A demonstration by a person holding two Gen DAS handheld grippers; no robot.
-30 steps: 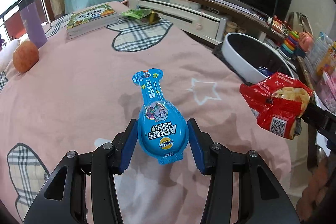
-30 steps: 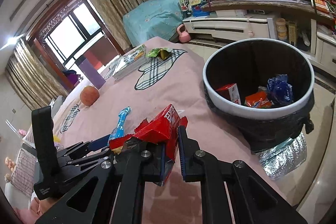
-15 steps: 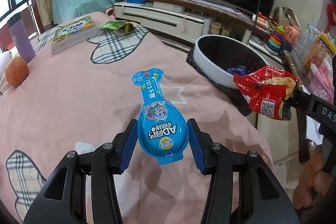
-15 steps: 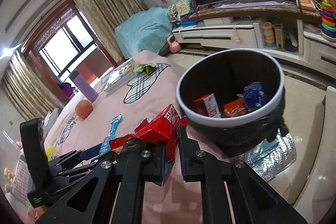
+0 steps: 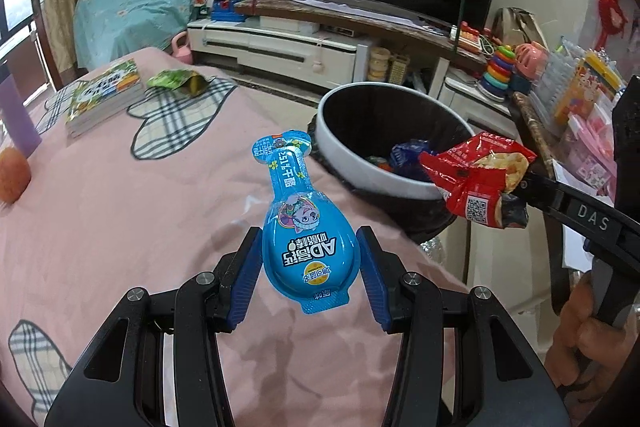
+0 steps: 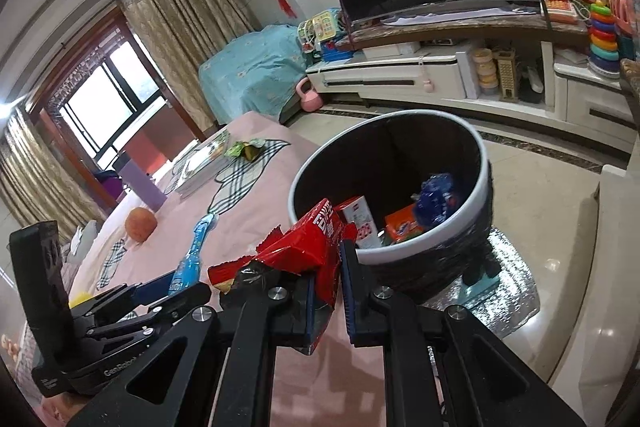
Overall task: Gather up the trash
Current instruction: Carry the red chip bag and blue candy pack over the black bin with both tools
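Observation:
My left gripper (image 5: pixel 308 247) is shut on a blue spoon-shaped snack pack (image 5: pixel 286 171), held upright above the pink cloth (image 5: pixel 120 211). The right gripper (image 6: pixel 328 281) is shut on a crumpled red snack bag (image 6: pixel 310 239). In the left wrist view that red bag (image 5: pixel 472 179) hangs at the near rim of the round white-rimmed trash bin (image 5: pixel 348 155). The bin (image 6: pixel 486 183) stands on the floor beside the cloth's edge and holds a blue wrapper, an orange pack and a small box. A green wrapper (image 5: pixel 176 79) lies far back on the cloth.
A stack of books (image 5: pixel 106 95), a purple box (image 5: pixel 16 115) and an orange fruit (image 5: pixel 14 179) sit on the cloth at the left. Behind the bin runs a TV stand (image 6: pixel 400 75). A crowded toy shelf (image 5: pixel 560 95) is at the right. A hand (image 5: pixel 580 339) holds the right gripper.
Both grippers have moved toward the bin with their loads, so the bin looks nearer in both views. The red bag has come up to the bin's rim.

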